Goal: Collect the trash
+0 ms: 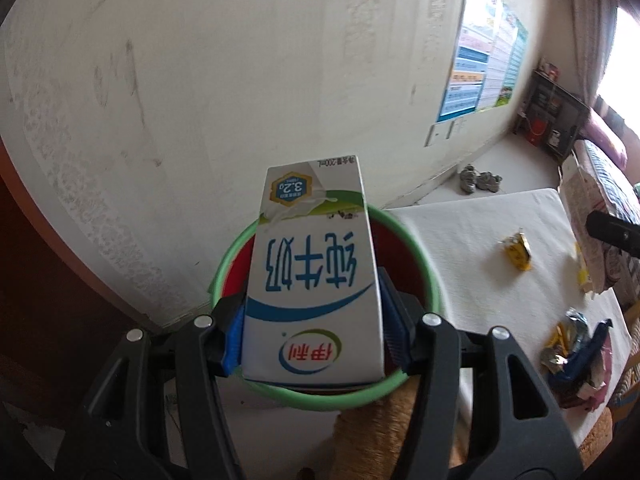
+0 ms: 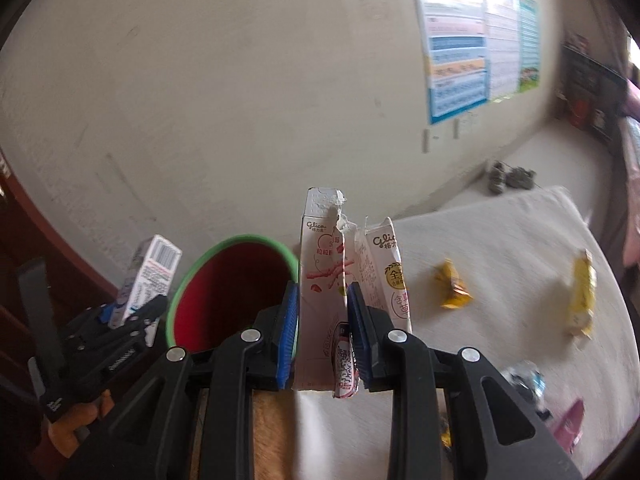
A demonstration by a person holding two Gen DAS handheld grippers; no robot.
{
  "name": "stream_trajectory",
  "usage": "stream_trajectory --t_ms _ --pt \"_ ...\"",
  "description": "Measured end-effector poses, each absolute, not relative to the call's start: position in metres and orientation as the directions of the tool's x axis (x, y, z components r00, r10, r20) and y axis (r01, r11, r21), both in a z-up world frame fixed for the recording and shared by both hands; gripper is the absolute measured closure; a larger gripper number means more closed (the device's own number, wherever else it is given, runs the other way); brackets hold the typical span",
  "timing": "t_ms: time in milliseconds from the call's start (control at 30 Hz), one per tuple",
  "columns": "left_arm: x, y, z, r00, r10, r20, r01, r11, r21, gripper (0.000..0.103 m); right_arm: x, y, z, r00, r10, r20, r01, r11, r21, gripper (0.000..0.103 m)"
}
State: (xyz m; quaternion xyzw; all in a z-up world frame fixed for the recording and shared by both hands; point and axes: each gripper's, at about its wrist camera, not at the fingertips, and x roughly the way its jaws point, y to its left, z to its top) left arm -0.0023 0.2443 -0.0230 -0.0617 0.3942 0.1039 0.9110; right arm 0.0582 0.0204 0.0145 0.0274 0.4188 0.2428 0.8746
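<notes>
Milk carton [image 1: 312,280] pinched by left gripper [image 1: 312,328], long axis pointing away along fingers, held directly over green-rimmed bin [image 1: 424,264]. Torn snack box [image 2: 324,280] clamped by right gripper [image 2: 322,320], bin just left. Left judged nearer for drop.

White table [image 1: 472,240] carries yellow wrappers [image 1: 518,254] and crumpled packets [image 1: 572,340]

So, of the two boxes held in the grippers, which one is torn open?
The flattened pink snack box in the right gripper: its top edge is ragged. The milk carton in the left gripper looks whole.
</notes>
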Motion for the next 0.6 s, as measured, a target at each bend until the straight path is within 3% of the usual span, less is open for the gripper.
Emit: stream_trajectory --t_ms 600 --pt "0.018 0.291 -0.069 0.581 0.124 -0.804 -0.276 0.960 -0.051 0.049 0.085 0.128 -0.018 0.364 0.483 -0.796 -0.532 0.809 0.248 0.077"
